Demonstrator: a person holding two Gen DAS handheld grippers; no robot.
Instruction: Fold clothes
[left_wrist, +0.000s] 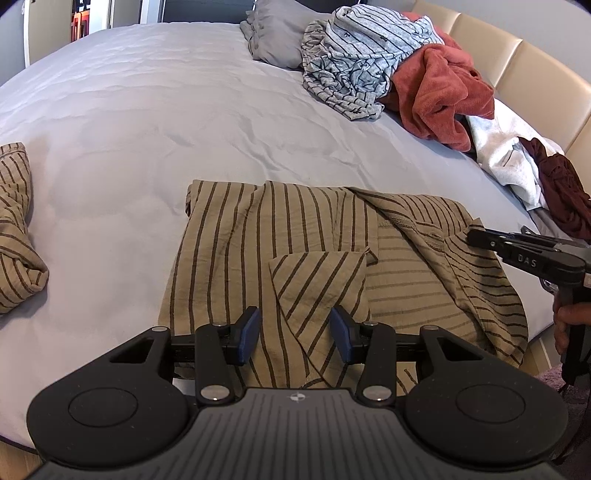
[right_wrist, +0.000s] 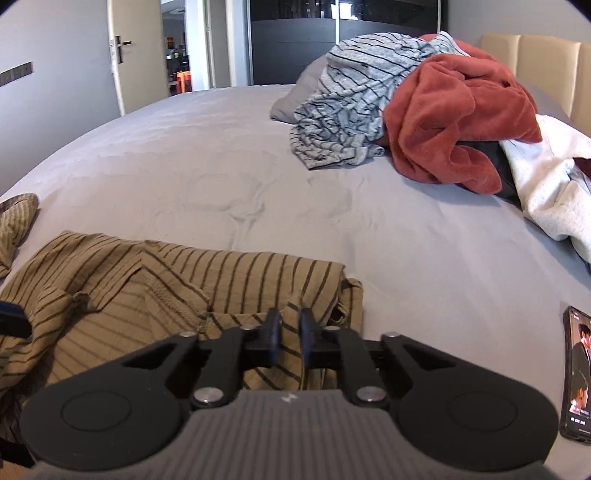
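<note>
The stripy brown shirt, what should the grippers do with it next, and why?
Probably close the left gripper on the shirt. Its jaws stand open around a fold, while the right gripper already pinches the other edge, so both sides could then lift together.

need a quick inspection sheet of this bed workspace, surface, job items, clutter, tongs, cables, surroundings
surface: grey bedsheet, wrinkled.
job's things: tan striped garment spread at the near edge, one corner flap folded over; a second tan striped piece bunched apart from it; unfolded pile of grey striped, rust, white and maroon clothes by the headboard.
clutter: phone, screen lit, on the sheet; grey pillow.
tongs: left tongs open over the folded flap; right tongs shut on the tan garment's edge.
cables: nothing seen.
surroundings: cream padded headboard, open door, dark wardrobe.
</note>
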